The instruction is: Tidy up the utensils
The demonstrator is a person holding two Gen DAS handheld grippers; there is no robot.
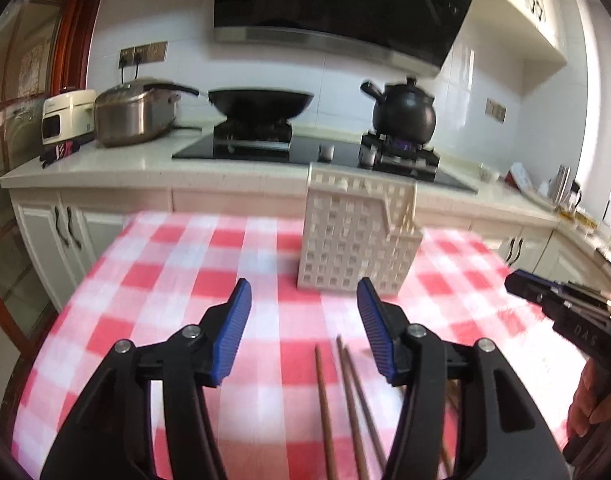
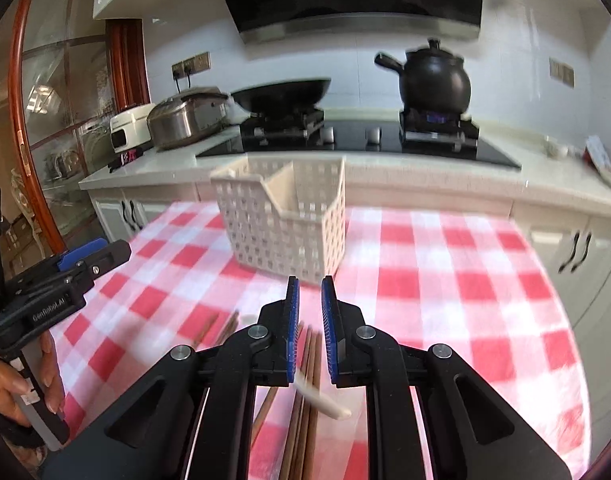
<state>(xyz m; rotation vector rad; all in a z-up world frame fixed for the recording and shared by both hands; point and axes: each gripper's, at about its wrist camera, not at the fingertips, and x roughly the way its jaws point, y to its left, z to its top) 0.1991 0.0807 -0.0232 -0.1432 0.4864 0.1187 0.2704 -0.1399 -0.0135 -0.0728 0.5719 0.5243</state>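
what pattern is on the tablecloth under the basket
Red and white checks on the tablecloth; the white lattice basket stands on it. Right wrist view shows it best.

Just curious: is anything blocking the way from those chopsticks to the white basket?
Nothing visible. Bare checked cloth lies between the chopsticks and the basket, whose top is open. The left hand-held gripper hovers over that stretch, open and empty.

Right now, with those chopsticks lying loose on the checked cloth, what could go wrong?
1. The brown chopsticks lie bunched together, so the open left claw might catch several, or knock some askew.
2. The right claw stands nearly closed above another bunch, with a pale utensil crossing beneath; it could snag.
3. The white basket looks light and might tip if bumped.
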